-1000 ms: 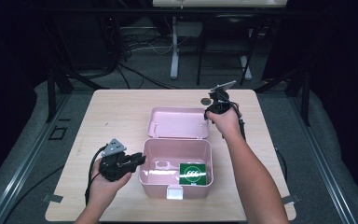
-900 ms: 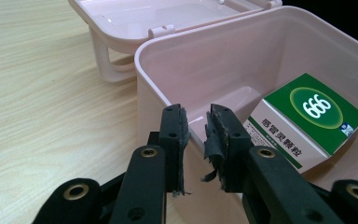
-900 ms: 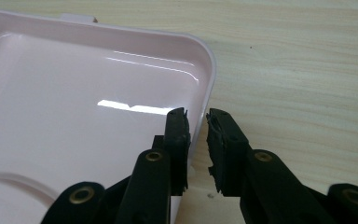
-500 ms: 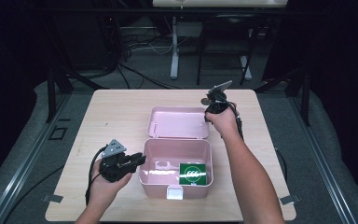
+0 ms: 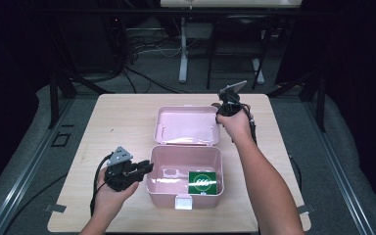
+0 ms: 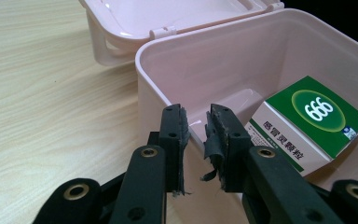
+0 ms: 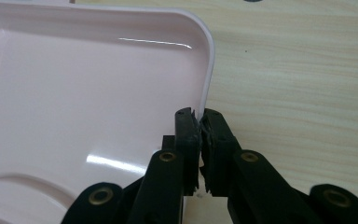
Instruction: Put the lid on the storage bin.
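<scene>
Pink box (image 5: 183,178) is seen near the front middle of the desk (image 5: 122,122), with its lid (image 5: 186,125) thrown back flat behind it, the two joined along the hinge edge. Inside the box, at its right end, a green and white carton (image 5: 203,182) marked 666 is laid flat on the bottom.

The left wall of the box is straddled by the left hand-held gripper (image 6: 196,135), whose jaws are spread a little, one outside the wall and one over the inside; whether the pads (image 6: 216,135) are touching the rim cannot be told. In the high view this hand-held gripper (image 5: 144,169) is held just beside the box's left side.

The right edge of the lid is pinched by the right hand-held gripper (image 7: 199,128), its jaws pressed together on the thin rim. In the high view it (image 5: 220,110) is held at the lid's far right corner.
</scene>
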`<state>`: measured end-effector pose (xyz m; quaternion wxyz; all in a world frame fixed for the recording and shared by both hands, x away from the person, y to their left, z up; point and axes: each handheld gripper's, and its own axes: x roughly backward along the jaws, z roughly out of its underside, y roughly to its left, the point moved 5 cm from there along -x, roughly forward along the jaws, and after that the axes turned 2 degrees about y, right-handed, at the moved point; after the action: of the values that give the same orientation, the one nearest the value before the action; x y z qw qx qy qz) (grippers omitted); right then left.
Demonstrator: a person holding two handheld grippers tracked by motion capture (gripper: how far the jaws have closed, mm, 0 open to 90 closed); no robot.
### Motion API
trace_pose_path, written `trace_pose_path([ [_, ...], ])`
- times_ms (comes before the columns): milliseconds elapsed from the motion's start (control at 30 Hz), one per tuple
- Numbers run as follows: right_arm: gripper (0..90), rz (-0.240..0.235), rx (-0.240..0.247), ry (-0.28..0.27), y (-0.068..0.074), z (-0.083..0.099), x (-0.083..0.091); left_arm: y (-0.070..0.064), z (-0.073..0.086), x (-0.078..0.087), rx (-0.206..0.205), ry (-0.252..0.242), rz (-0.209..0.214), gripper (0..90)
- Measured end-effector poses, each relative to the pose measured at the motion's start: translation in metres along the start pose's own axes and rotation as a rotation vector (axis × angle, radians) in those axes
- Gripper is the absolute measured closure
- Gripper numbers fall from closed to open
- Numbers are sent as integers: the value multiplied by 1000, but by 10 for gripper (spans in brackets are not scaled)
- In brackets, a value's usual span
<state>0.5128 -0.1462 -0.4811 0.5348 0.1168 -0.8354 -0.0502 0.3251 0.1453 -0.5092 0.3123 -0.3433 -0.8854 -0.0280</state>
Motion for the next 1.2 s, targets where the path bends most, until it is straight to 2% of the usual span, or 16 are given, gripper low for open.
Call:
trace_pose_path([
  [400,866,-20,45,-94,4,1,24,0,0,0,3,-8,-2,756],
  [500,870,-35,54,-122,5,3,34,-1,0,0,3,-6,-9,757],
  [733,873,-25,92,-151,11,5,50,-1,0,0,3,-5,-9,757],
  [1200,875,-49,141,-226,16,18,75,-1,1,0,5,-10,-8,757],
])
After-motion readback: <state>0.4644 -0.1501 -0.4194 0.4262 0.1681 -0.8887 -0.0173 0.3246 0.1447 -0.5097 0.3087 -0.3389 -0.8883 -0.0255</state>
